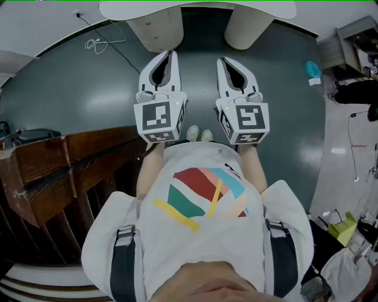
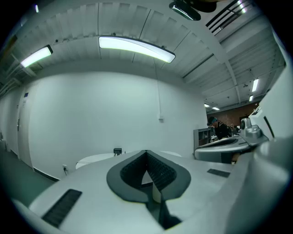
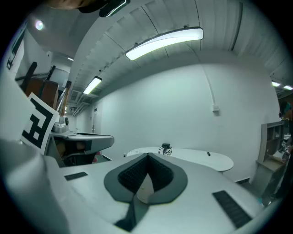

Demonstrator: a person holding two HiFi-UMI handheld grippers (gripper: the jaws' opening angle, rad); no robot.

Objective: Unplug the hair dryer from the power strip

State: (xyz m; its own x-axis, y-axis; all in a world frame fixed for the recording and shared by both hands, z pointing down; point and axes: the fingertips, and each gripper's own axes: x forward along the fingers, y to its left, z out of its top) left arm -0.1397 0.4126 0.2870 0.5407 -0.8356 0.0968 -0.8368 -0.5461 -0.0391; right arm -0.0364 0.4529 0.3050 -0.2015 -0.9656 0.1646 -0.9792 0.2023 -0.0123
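No hair dryer or power strip can be made out in any view. A small dark object with cables [image 3: 165,147] sits on a white table [image 3: 197,157] ahead; it is too small to tell what it is. The left gripper view shows the same object [image 2: 117,151]. My left gripper [image 1: 168,56] and right gripper [image 1: 223,62] are held side by side at chest height, pointing towards the table [image 1: 195,9]. Both are shut with nothing between the jaws, and both are well short of the table. In their own views the left gripper [image 2: 146,154] and right gripper [image 3: 147,157] show closed pads.
A wooden bench or rail [image 1: 59,171] stands close on my left. A loose white cable [image 1: 97,42] lies on the grey floor, running from a wall socket. Shelving and clutter [image 1: 354,53] stand at the right. The table rests on two thick pedestals [image 1: 156,26].
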